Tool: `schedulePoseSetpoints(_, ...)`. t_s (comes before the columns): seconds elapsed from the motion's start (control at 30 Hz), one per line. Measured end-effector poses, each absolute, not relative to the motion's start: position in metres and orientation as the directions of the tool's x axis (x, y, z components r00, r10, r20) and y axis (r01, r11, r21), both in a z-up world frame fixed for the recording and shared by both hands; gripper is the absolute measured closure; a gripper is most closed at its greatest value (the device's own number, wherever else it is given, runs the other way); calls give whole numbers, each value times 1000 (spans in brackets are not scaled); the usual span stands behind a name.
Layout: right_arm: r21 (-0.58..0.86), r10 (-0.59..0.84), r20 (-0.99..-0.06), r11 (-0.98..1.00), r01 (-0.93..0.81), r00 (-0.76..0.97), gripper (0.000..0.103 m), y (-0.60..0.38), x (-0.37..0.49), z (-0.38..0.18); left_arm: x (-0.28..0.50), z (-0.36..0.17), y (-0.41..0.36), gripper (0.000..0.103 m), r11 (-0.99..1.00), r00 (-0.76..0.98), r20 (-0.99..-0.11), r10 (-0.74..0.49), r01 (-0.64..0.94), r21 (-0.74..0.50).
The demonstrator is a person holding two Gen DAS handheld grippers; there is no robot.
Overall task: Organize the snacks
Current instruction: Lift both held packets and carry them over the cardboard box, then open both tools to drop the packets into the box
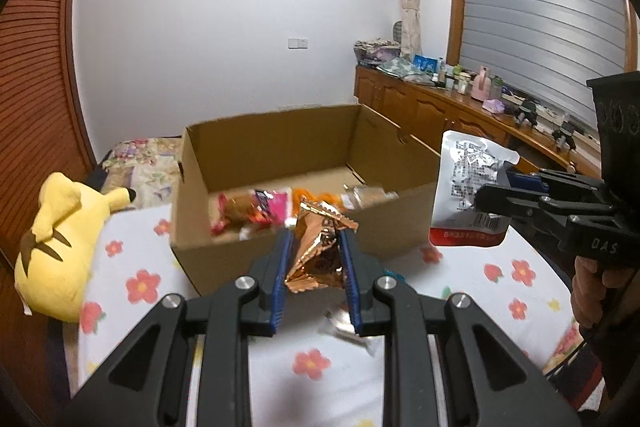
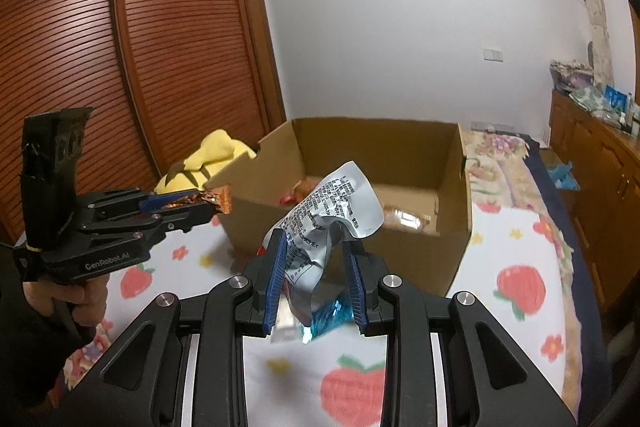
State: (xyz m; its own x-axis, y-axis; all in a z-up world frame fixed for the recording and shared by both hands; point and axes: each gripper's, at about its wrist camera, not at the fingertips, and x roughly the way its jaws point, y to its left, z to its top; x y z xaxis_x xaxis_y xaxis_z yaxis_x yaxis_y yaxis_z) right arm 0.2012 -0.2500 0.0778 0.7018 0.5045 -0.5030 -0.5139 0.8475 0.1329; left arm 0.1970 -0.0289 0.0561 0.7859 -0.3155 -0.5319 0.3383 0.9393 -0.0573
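Bedroom, fruit-print bed (image 1: 320, 367), cardboard box (image 1: 400, 223) as landmark: left hand-held gripper (image 1: 316, 251) clamped on copper foil snack (image 1: 320, 247) before its near wall, right hand-held gripper (image 2: 314, 259) pinching silver pouch (image 2: 332, 211) beside it; best carried over the rim, released low inside.

A copper-orange foil wrapper (image 1: 318, 247), a silver pouch (image 1: 468, 187) with black print and a red base, a brown cardboard box (image 1: 280, 147), a yellow plush toy (image 1: 60, 231), and a white, red-flowered bedsheet (image 1: 312, 363).
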Motion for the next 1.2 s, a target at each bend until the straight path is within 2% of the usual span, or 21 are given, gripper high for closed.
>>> schedulePoseSetpoints(0.3, 122, 506, -500, 844, -522, 702, 76, -247, 257, 83, 248, 70, -21, 81, 950, 799, -529, -285, 308, -48)
schedulePoseSetpoints(0.63, 119, 478, -542, 858, -500, 691, 76, -256, 299, 67, 297, 51, -24, 81, 958, 779, -569, -264, 281, -60)
schedulePoseSetpoints(1.2, 124, 466, -574, 862, -491, 673, 76, -253, 318, 52, 314, 36, -25, 79, 963, 769, -593, -237, 265, -41)
